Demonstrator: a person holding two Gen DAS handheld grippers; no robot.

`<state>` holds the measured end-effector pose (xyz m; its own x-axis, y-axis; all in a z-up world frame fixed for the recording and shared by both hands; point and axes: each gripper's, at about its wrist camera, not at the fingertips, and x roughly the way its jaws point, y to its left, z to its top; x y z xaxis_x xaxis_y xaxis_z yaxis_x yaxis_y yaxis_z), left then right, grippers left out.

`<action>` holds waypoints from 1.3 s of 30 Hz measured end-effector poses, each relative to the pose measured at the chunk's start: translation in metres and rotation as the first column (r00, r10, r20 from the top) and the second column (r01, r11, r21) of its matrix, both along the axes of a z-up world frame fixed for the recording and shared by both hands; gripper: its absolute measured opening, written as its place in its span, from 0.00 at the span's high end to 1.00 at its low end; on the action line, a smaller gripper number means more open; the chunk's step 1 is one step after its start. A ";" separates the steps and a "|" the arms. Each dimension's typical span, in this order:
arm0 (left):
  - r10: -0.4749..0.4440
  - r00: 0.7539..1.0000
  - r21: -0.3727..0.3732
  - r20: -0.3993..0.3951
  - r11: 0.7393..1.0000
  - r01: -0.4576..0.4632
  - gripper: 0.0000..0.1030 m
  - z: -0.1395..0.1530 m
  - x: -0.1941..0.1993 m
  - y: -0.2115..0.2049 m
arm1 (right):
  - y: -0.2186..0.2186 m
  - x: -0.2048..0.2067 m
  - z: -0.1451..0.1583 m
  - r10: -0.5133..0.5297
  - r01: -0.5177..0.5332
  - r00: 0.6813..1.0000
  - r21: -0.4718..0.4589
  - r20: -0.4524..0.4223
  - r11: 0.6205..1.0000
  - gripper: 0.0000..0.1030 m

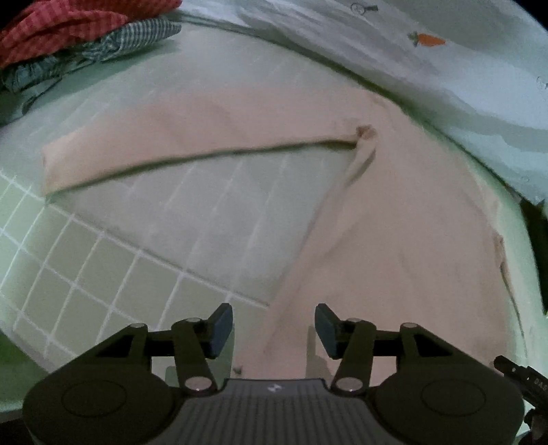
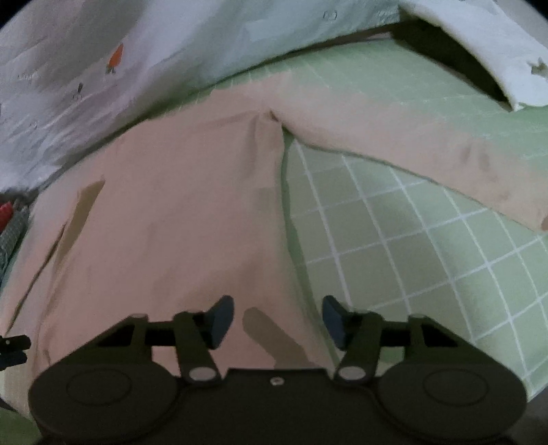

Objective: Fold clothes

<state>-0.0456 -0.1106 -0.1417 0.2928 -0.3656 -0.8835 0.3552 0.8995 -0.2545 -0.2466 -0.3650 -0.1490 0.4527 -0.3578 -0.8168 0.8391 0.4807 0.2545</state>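
Observation:
A pale pink pair of trousers (image 1: 394, 239) lies spread flat on a green checked sheet (image 1: 102, 256), its two legs splayed apart from the crotch (image 1: 364, 131). One leg (image 1: 171, 137) runs off to the left. My left gripper (image 1: 274, 325) hovers over the near leg's edge, jaws apart, with nothing pinched. In the right wrist view the same trousers (image 2: 171, 222) fill the left half, with the other leg (image 2: 445, 154) stretching right. My right gripper (image 2: 278, 318) stands open above the inner edge of the near leg, its pads clear of the cloth.
A white quilt with a carrot print (image 1: 428, 39) is bunched along the far side, also in the right wrist view (image 2: 102, 68). A pile of red and green checked clothes (image 1: 68, 30) sits at the far left. Bare green sheet (image 2: 428, 256) lies between the legs.

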 end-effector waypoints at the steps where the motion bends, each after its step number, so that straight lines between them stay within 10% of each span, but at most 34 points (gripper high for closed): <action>1: 0.008 1.000 0.013 0.000 1.000 -0.008 0.55 -0.001 -0.002 -0.001 | 0.001 -0.001 -0.001 0.009 -0.009 1.000 0.001 -0.007 1.000 0.49; 5: 0.021 0.999 0.049 -0.029 0.999 -0.020 0.95 -0.008 -0.012 -0.006 | 0.002 -0.004 -0.001 0.064 -0.065 0.997 -0.018 -0.049 0.998 0.93; 12: 0.080 0.996 -0.042 -0.034 0.996 -0.082 0.96 0.022 -0.022 0.009 | 0.001 -0.029 0.035 0.070 -0.067 0.995 -0.043 0.068 0.997 0.96; 16: 0.101 0.994 0.030 -0.043 0.995 -0.100 0.95 0.008 -0.023 0.006 | -0.008 -0.029 0.015 0.073 -0.073 0.997 0.051 0.010 0.996 0.95; 19: 0.107 0.991 0.058 -0.084 0.993 -0.102 0.91 -0.003 -0.025 0.004 | -0.007 -0.026 0.005 0.082 -0.080 0.995 0.056 -0.052 0.995 0.82; 21: 0.105 0.993 0.053 -0.052 0.993 -0.102 0.85 0.004 -0.023 0.000 | -0.005 -0.024 0.013 0.090 -0.090 0.994 0.004 -0.056 0.996 0.56; 28: 0.093 0.995 0.057 0.023 0.994 -0.094 0.53 0.020 -0.007 -0.019 | -0.012 -0.017 0.020 0.074 -0.079 0.995 -0.081 -0.072 0.994 0.36; 39: 0.182 0.982 0.097 0.041 0.978 -0.186 0.35 0.022 0.035 -0.008 | -0.019 0.011 0.015 0.031 -0.042 0.995 -0.111 -0.094 0.993 0.09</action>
<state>-0.0105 -0.1184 -0.1199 0.3757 -0.2129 -0.9020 0.1877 0.9706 -0.1510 -0.2357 -0.3843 -0.1340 0.3917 -0.4347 -0.8110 0.8379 0.5326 0.1192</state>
